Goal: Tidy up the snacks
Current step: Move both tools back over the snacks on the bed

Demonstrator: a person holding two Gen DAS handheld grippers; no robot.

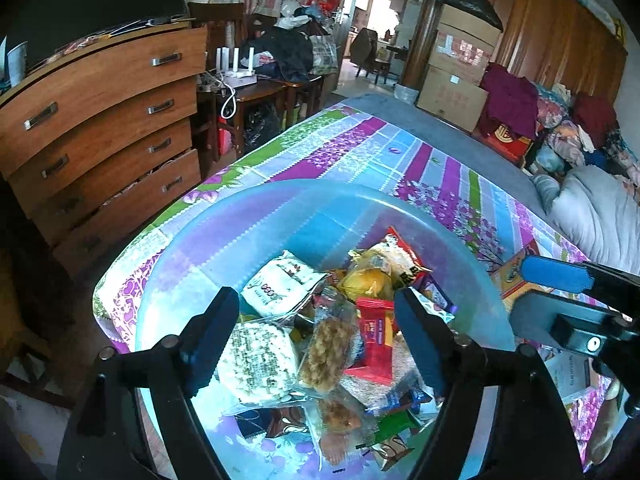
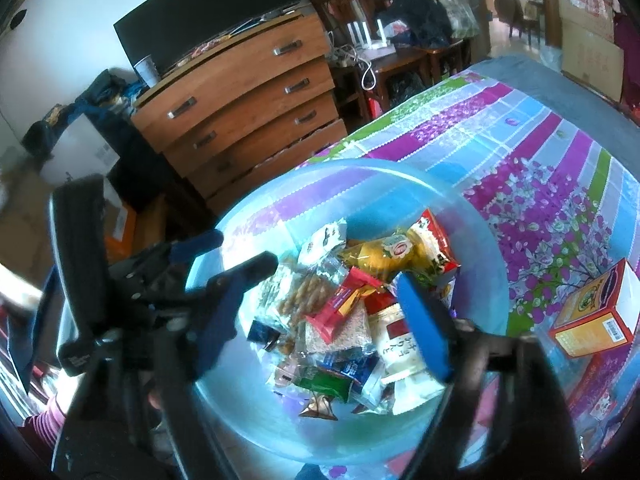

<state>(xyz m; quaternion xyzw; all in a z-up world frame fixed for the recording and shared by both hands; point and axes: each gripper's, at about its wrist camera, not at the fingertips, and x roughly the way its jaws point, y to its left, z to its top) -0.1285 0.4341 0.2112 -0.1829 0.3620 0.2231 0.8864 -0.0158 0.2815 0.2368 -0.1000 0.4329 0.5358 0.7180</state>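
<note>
- On the flowered bedspread (image 1: 360, 152) in front of you, the translucent blue tub (image 1: 224, 216) already holds a loose heap of wrapped snacks (image 1: 320, 332): a white pack (image 1: 280, 288), a yellow one (image 1: 366, 280), a red bar (image 2: 340, 308) and several more.
- Your left gripper (image 1: 316, 332) hangs over that heap with its jaws spread wide; nothing is between them.
- Your right gripper (image 2: 332, 316) hovers over the same heap, jaws likewise apart and empty. Neither pad touches a packet.
- So most of the gathering looks done: the bulk of the snacks sits inside the tub, though jumbled rather than sorted.
- Still outside is the orange box (image 2: 596, 316), lying on the bedspread just beside the tub on your right, with what seems to be another red-edged pack (image 2: 592, 396) nearer you; I can't make that one out clearly.
- I'd judge what's left as collecting those strays, and perhaps tidying the pile.
</note>
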